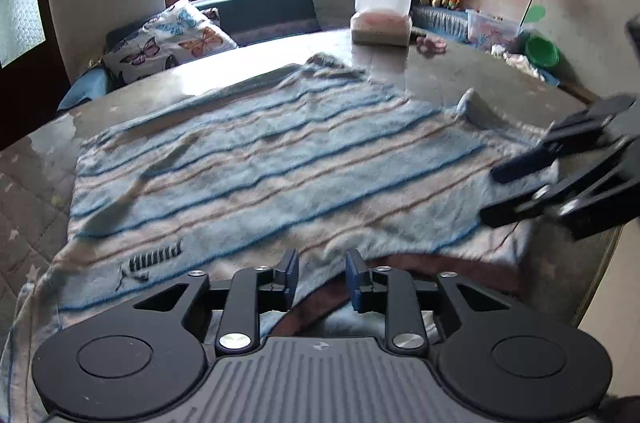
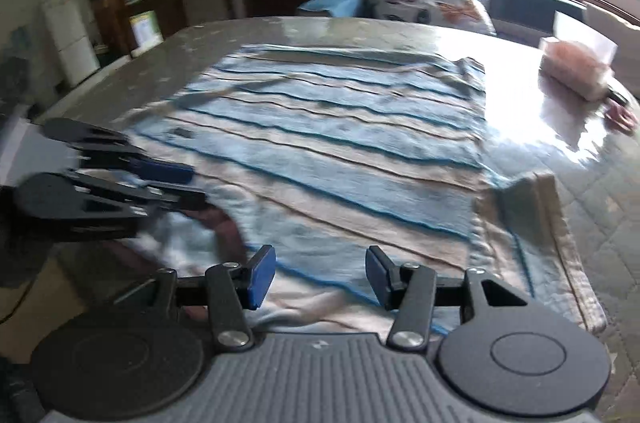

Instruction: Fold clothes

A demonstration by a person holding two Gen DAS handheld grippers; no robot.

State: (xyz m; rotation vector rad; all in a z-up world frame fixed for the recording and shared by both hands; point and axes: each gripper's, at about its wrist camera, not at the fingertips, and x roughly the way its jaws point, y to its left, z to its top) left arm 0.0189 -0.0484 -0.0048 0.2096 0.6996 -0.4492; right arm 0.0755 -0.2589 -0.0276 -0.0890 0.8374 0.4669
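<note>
Left wrist: hovering over towel (image 1: pixel 256 159) near edge, left gripper (image 1: pixel 322 277) narrowly parted, right gripper (image 2: pixel 321 275) wider, both empty. Pinching hem corners evenly, lifting together.

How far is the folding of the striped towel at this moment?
Done: the striped towel lies spread on the table, apparently folded once, with an under layer showing at its near edge. In hand: nothing; left gripper and right gripper are open. Left: further folds.

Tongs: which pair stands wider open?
The right tongs: the gap between their blue pads is clearly wider than the left tongs'. Both are open over the striped cloth, gripping nothing.
</note>
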